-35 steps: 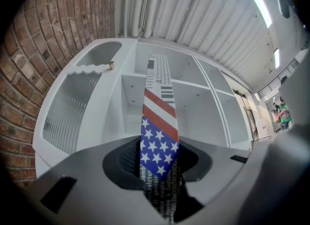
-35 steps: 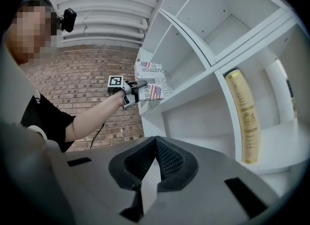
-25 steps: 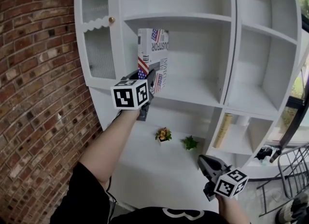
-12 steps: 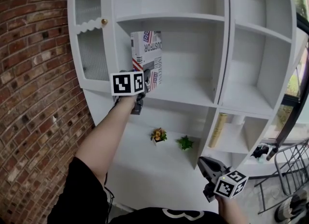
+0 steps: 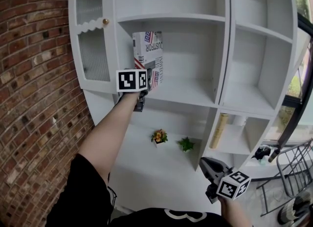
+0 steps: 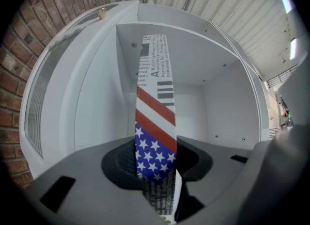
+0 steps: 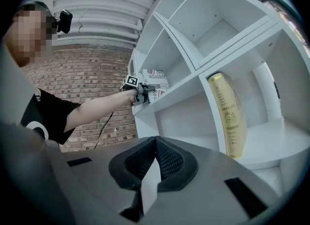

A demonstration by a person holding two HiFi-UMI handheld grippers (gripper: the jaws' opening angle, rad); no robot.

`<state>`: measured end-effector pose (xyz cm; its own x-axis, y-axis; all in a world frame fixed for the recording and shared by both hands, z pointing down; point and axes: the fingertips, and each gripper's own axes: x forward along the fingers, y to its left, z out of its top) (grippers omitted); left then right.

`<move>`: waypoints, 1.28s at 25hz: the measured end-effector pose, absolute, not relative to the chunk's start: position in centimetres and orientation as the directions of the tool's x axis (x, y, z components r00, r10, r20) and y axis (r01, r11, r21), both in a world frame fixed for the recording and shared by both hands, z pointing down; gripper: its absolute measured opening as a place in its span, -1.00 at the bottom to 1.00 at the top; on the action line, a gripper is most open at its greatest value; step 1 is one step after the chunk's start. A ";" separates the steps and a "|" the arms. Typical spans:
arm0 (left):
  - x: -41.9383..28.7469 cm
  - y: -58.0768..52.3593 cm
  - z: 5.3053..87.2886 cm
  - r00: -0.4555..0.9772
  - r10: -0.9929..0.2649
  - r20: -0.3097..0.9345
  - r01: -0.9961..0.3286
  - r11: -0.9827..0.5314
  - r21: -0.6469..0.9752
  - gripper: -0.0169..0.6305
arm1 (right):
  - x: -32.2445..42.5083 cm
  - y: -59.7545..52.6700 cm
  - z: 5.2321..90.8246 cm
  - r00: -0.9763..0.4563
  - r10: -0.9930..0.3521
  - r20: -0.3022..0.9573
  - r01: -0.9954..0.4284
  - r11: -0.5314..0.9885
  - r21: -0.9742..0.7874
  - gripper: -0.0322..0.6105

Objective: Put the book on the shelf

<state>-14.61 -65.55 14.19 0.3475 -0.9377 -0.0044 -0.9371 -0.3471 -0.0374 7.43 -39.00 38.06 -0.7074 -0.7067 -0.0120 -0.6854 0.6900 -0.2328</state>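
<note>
My left hand-held gripper (image 5: 145, 80) squeezes the tall stars-and-stripes paper book (image 5: 148, 55), standing up on the white shelf (image 5: 190, 91) at 11 o'clock. My right hand-held gripper (image 5: 207, 164), at 5 o'clock, is closed and empty.

White shelf (image 5: 190, 91), flag-print book (image 5: 148, 50), gold book (image 5: 222, 130), flower pot (image 5: 157, 136), green plant (image 5: 186, 144)

A red brick wall (image 5: 29, 123) fills the left side of the head view and shows again at centre left of the right claw view; near the middle of the head view, two small potted plants stand side by side, just apart, an orange-flowered one (image 5: 158, 136) at left and a green one (image 5: 186, 144) at right; right of them, a tall yellow volume (image 5: 221, 130) leans upright; a grey wire rack (image 5: 288, 182) sits at the lower right corner.
</note>
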 end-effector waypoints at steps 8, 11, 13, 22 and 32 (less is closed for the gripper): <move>-14.7 -65.3 13.6 0.354 -0.934 -0.044 -0.932 -0.348 -0.096 -0.32 | 8.6 -38.8 38.4 -0.681 -0.732 -0.018 -0.704 0.661 -0.260 -0.87; -14.7 -64.5 13.2 0.390 -0.919 -0.063 -0.919 -0.383 -0.095 -0.04 | 8.8 -38.7 38.4 -0.674 -0.738 -0.024 -0.705 0.653 -0.276 -0.87; -15.2 -63.6 13.1 0.397 -0.915 -0.075 -0.916 -0.390 -0.097 0.09 | 8.7 -38.5 38.4 -0.675 -0.737 -0.029 -0.703 0.654 -0.280 -0.87; -16.2 -54.9 14.7 0.484 -0.866 -0.129 -0.874 -0.471 -0.118 0.17 | 7.8 -36.8 37.4 -0.697 -0.716 -0.036 -0.687 0.682 -0.251 -0.87; -10.2 -40.2 25.9 0.711 -0.700 -0.065 -0.697 -0.714 0.067 -0.47 | 7.3 -34.6 35.2 -0.713 -0.692 -0.117 -0.665 0.719 -0.203 -0.87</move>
<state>-10.17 -40.21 25.90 0.7111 -0.7002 -0.0645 -0.6969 -0.7140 0.0674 7.26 -34.56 35.23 -0.7127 -0.6916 -0.1169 -0.6646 0.7191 -0.2029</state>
